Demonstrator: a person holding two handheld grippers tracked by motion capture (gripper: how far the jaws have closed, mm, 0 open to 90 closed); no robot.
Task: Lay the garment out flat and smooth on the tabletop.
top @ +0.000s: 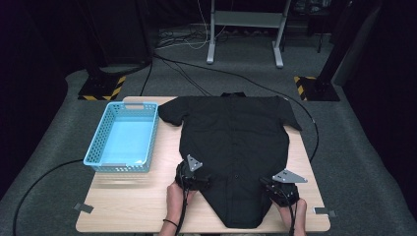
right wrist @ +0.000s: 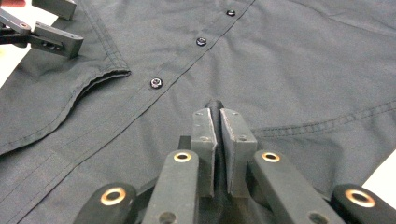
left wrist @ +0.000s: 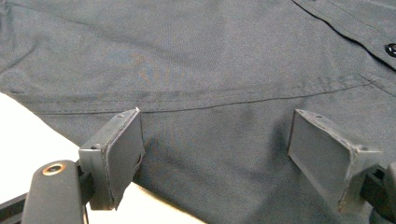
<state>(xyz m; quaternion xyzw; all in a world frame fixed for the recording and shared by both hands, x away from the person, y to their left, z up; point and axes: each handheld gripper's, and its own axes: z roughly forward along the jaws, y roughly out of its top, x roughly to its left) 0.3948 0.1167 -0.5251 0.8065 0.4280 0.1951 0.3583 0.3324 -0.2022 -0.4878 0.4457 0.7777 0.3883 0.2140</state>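
The limp, light black short-sleeved button-up cotton shirt (top: pixel 233 142) drapes and bunches readily, best taken at its hem, where the right gripper (right wrist: pixel 218 122) pinches a fold while the left gripper (left wrist: pixel 215 149) stands spread over the cloth.

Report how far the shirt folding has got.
Done: the black shirt lies spread flat, buttoned, on the table. In hand: right gripper is shut on a pinch of hem fabric; left gripper is open over the hem. Left: no fold shows; the blue basket holds nothing.

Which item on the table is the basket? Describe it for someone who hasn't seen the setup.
On the wooden table, look left of the spread black shirt. The basket is an open rectangular tray with lattice walls, the one light blue thing there.
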